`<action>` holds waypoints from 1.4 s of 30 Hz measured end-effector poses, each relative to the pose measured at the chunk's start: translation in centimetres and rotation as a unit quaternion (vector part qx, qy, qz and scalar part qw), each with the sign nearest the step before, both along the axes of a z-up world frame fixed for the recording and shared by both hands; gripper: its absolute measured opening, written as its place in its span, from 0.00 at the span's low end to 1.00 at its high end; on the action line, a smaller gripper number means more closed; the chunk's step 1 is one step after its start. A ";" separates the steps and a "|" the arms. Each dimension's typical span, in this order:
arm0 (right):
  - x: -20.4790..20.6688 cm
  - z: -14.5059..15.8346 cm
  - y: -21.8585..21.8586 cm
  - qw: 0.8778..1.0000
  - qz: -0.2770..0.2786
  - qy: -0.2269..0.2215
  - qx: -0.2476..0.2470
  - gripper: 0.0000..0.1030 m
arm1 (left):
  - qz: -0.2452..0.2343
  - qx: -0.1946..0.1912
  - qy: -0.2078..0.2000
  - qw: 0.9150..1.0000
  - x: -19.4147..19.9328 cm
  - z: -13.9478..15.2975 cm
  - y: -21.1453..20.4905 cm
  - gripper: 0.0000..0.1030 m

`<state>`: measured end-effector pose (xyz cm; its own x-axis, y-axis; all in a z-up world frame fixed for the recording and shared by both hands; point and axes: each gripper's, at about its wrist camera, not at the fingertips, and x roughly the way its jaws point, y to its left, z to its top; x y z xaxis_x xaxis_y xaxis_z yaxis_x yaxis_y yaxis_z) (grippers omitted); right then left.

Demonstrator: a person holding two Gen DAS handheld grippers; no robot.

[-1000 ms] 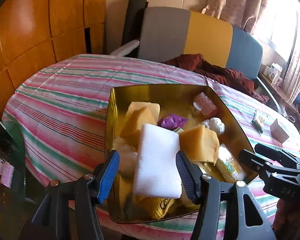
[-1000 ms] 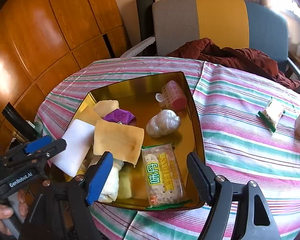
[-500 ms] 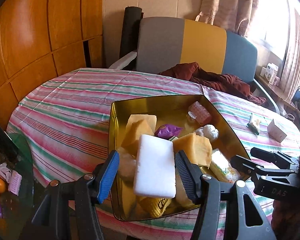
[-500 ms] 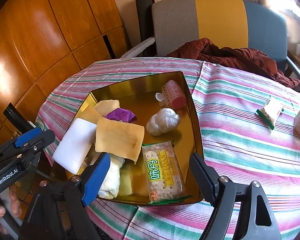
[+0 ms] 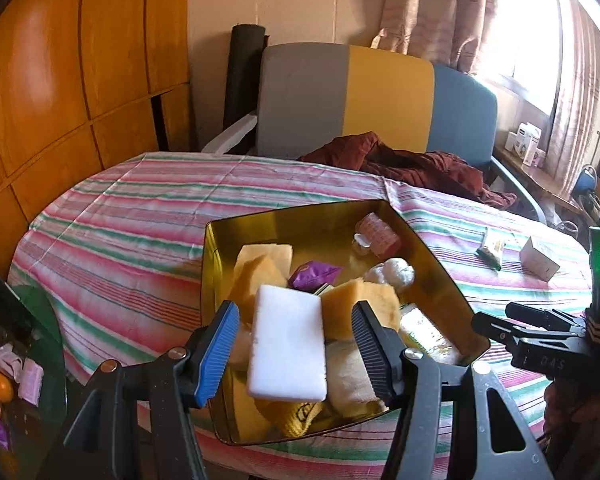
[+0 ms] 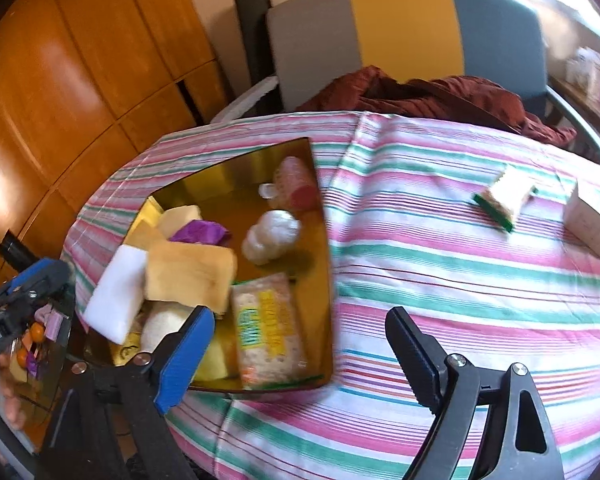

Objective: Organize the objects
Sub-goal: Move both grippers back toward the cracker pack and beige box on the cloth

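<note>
A golden tin (image 5: 216,264) (image 6: 326,264) stands on the striped tablecloth. It holds a white foam block (image 5: 288,348) (image 6: 116,292), yellow sponges (image 5: 356,308), a cracker packet (image 6: 268,328), a purple wrapper (image 5: 314,274), a white wrapped ball (image 6: 270,234) and a pink roll (image 5: 378,234). My left gripper (image 5: 294,308) (image 6: 28,264) is open and hangs near the tin's left end. The white block shows between its pads but lies in the tin, untouched. My right gripper (image 6: 300,356) (image 5: 494,316) is above the tin's near right corner, its jaws opening with nothing between them.
A small green-and-white packet (image 6: 504,196) and a white box (image 6: 592,220) lie on the cloth to the right. A chair (image 5: 380,100) with a dark red garment (image 5: 420,164) stands behind the table. A glass side table (image 5: 28,360) with small items sits low at the left.
My left gripper has risen and drawn back from the tin; the white block stays in it. My right gripper has swung to the right and its jaws have widened.
</note>
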<state>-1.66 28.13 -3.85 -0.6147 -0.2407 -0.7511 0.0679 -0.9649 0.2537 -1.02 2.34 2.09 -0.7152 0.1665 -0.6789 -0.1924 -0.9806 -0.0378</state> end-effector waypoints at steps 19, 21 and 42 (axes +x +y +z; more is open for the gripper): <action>-1.2 0.4 17.4 0.985 -0.124 -0.041 0.110 0.86 | -0.124 0.024 -0.010 0.992 -1.7 1.3 7.0 0.59; -2.1 0.1 19.6 0.980 -0.128 -0.047 0.142 0.86 | -0.137 0.023 -0.015 0.990 -2.0 1.2 7.9 0.59; -13.3 -5.5 27.6 0.946 -0.006 -0.148 0.287 0.79 | -0.260 0.007 -0.079 0.962 -5.8 -0.5 21.4 0.59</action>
<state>-15.00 55.74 -9.37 -0.3565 0.2645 -0.8961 0.0633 -0.9501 -0.3056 -6.87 23.72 1.61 -0.4205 0.4835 -0.7677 -0.6471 -0.7530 -0.1198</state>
